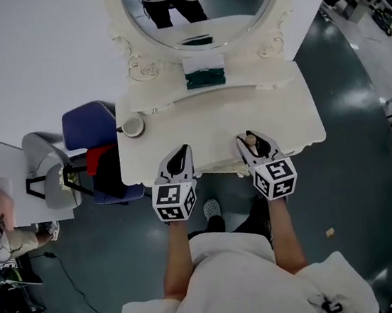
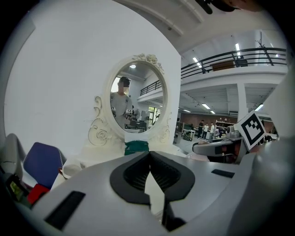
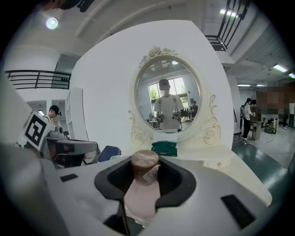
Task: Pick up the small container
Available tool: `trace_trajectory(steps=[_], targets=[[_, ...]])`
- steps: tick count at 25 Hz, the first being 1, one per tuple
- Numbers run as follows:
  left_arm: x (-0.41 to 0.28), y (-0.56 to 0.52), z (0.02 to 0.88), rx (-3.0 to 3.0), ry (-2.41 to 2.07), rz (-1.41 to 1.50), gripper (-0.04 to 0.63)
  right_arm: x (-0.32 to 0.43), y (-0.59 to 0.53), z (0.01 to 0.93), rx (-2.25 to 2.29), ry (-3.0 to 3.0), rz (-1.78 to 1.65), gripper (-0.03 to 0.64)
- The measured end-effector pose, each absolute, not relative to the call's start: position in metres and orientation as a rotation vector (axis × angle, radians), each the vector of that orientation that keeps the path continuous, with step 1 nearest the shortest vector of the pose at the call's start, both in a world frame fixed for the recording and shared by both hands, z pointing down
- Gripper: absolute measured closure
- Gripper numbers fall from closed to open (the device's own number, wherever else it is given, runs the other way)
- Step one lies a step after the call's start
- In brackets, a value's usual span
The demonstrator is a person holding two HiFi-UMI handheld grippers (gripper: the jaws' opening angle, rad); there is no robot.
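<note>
Below the oval mirror (image 1: 201, 1), the white surface (image 1: 282, 105) spreads out towards us, and both tools sit at its front edge, the side farthest from the mirror. To the mirror's left a blue chair (image 1: 88, 125) is tucked against the surface.

The left hand-held gripper (image 1: 180, 154) is closed tight with nothing in it. We'd say it is simply parked out of the way. The right hand-held gripper (image 1: 251, 139) is part-way closed, clamped on the small container (image 3: 144, 168). It grips the pale body so the brown cap stands upright above the pads, which should keep the container from tipping or slipping through.

A green box (image 1: 205, 79) sits right at the mirror's foot, and a white cup (image 1: 133, 127) stands on the surface's left corner, off to the mirror's left.

The head view gives the layout but shows the container only as a speck at the jaw tips. The right gripper view shows the grip plainly, with the cap, the body and the pads on both sides. The left gripper view alone confirms its pads meet on nothing. No view shows the container's base.
</note>
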State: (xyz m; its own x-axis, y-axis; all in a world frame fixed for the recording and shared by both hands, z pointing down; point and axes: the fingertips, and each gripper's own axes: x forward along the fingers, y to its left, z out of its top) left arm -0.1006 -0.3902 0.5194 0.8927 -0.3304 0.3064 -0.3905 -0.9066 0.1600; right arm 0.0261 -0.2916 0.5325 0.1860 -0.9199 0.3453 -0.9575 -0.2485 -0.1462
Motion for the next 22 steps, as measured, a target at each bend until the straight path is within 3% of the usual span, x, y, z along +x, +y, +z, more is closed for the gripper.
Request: trace_trajectory(steps=[22], targets=[[-0.083,-0.395,0.508,2.862,-0.534,0.331,0.568,0.02,-0.307,0.533,2.254,-1.888,0.545,0.48]])
